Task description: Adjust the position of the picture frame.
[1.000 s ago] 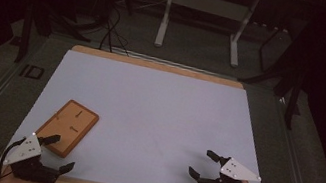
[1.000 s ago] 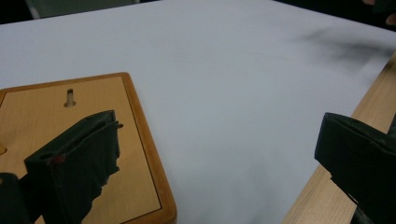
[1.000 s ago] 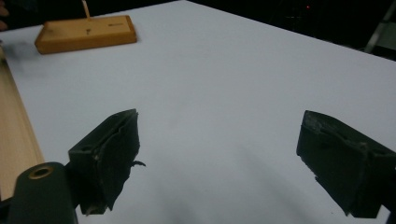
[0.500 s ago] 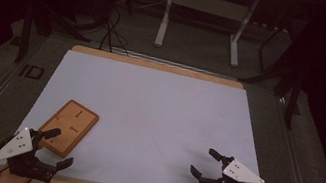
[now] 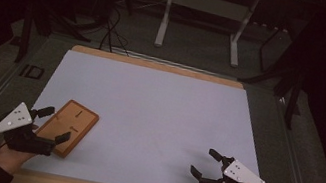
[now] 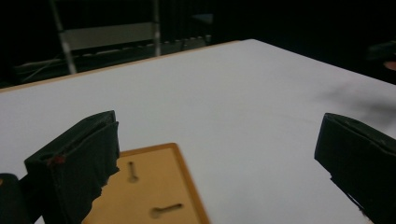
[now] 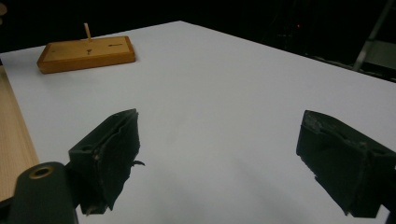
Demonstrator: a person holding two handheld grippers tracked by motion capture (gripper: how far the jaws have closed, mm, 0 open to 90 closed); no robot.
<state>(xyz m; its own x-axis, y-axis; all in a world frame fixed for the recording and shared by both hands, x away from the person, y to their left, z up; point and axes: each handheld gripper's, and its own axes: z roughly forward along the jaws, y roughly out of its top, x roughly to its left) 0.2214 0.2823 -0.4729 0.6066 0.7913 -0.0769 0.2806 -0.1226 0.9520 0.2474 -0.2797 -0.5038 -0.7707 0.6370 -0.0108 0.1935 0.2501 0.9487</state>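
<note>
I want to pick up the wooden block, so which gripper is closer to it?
Left. The left gripper has its open jaws at the near end of the wooden block. The right gripper hovers open across the table, well apart from it.

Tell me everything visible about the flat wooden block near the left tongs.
The flat rectangular orange-brown wooden block lies flat on the white table surface, near its front left corner, turned at an angle to the table's edges. Its top has a raised rim and two dark slot-like marks; the right gripper view shows a thin light peg standing upright from it. The open left tongs straddle its near end; contact is unclear.
</note>
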